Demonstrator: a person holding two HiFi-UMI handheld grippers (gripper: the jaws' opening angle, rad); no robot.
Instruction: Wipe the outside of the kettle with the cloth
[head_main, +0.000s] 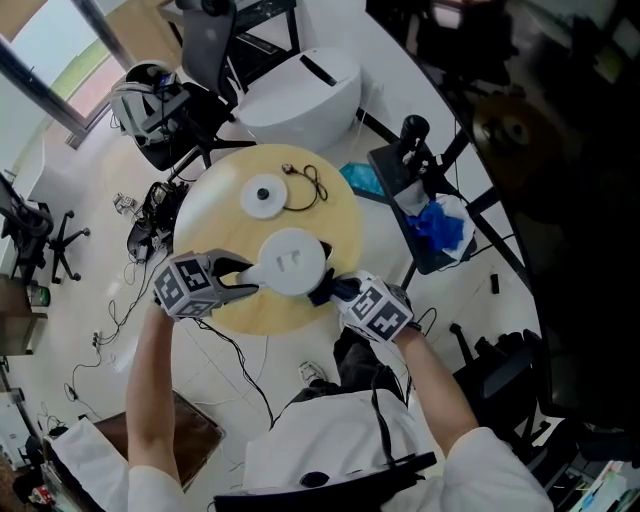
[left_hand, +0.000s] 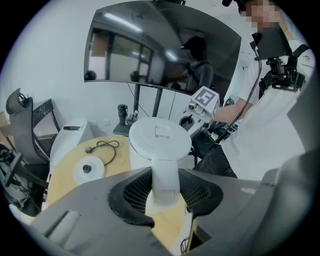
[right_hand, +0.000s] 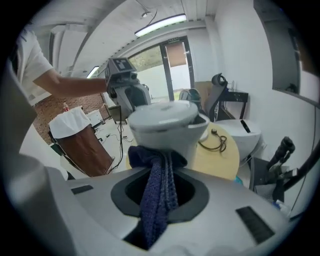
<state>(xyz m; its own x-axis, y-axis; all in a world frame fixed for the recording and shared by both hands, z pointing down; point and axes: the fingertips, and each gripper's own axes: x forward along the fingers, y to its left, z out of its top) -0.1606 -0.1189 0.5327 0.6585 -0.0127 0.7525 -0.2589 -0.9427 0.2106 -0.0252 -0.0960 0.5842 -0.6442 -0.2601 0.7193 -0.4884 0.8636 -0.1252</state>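
Note:
A white kettle (head_main: 293, 262) stands near the front edge of the round wooden table (head_main: 335, 215). My left gripper (head_main: 243, 279) is shut on the kettle's handle (left_hand: 164, 181), which runs between its jaws. From the right, my right gripper (head_main: 328, 291) is shut on a dark blue cloth (right_hand: 157, 192). The cloth's bunched end (right_hand: 153, 155) presses against the kettle's side (right_hand: 165, 127) under the lid rim. In the head view the cloth (head_main: 333, 289) shows as a dark patch at the kettle's right.
The kettle's white round base (head_main: 265, 196) lies further back on the table with its black cord (head_main: 307, 187) curled beside it. A white bin (head_main: 300, 95) stands behind the table. A black side stand with blue cloths (head_main: 437, 224) is at the right.

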